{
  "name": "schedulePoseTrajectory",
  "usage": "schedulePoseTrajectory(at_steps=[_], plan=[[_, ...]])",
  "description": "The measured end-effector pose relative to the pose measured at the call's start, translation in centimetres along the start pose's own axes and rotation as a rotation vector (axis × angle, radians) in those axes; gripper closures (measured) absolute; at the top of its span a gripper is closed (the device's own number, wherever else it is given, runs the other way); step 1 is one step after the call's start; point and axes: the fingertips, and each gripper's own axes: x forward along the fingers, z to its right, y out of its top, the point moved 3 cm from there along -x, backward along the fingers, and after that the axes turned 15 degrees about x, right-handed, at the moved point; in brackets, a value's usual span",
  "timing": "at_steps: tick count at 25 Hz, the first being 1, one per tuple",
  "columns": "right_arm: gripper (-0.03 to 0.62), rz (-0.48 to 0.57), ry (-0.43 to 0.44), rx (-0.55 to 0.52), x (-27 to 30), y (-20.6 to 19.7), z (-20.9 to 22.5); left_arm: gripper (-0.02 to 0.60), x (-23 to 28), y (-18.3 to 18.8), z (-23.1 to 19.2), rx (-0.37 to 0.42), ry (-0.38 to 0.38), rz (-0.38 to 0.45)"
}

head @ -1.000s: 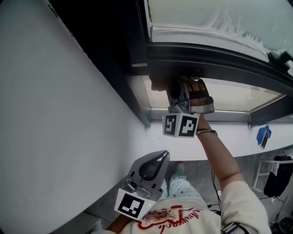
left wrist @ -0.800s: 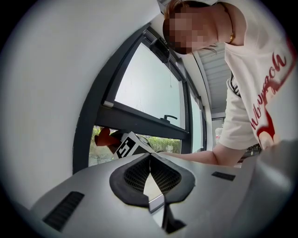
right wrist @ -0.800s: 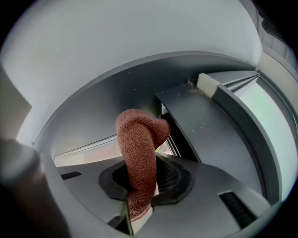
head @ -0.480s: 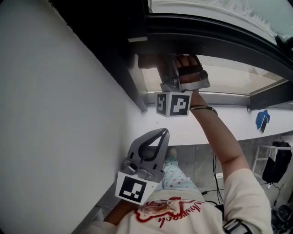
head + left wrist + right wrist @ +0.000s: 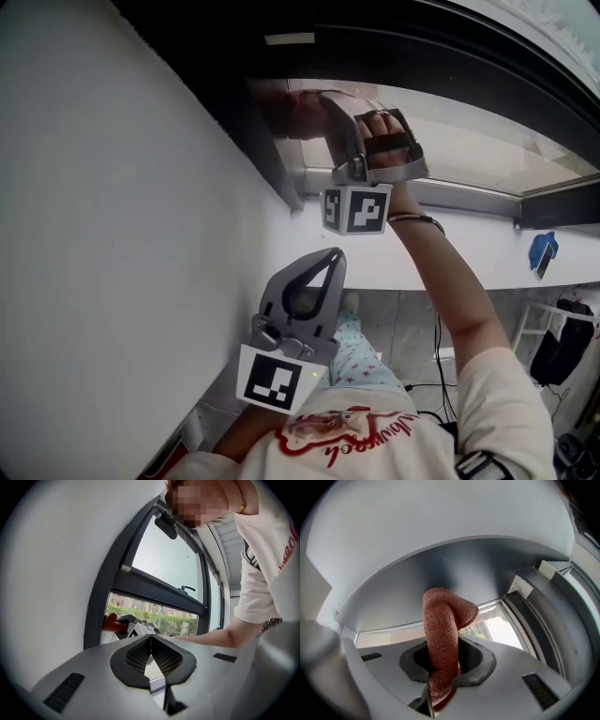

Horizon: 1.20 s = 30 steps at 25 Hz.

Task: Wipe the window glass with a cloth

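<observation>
Jaws of the left gripper (image 5: 151, 645) rest pressed together on nothing, low by the person's chest (image 5: 356, 448), while farther up the right gripper (image 5: 443, 665) clamps the rust-red cloth (image 5: 440, 620), its folded end bulging ahead of the jaws at the window glass (image 5: 469, 141) beside the dark frame (image 5: 248, 122).

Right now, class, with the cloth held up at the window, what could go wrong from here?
1. The cloth sticks out of the right tool as a narrow roll; it may slip or smear rather than wipe.
2. The tool sits close to the dark frame and could knock it.
</observation>
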Motion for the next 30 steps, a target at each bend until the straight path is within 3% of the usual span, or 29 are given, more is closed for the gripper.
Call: schedulePoseTrajectory(at_steps=[9, 17, 23, 30], plan=[[0.51, -0.005, 0.069, -0.012, 0.8, -3.1, -6.7, 0.56, 0.5, -2.9, -0.2, -0.018, 0.022, -0.021], [0.51, -0.034, 0.148, 0.016, 1.5, -5.3, -10.4, 0.56, 1.6, -2.4, 0.0, -0.031, 0.014, -0.063], [0.51, -0.062, 0.202, -0.015, 2.2, -7.7, -16.3, 0.56, 1.1, -5.4, -0.6, -0.047, -0.004, -0.074], [0.51, -0.108, 0.277, -0.046, 2.5, -9.8, -20.7, 0.56, 0.7, -6.2, -1.0, -0.068, 0.002, -0.082]])
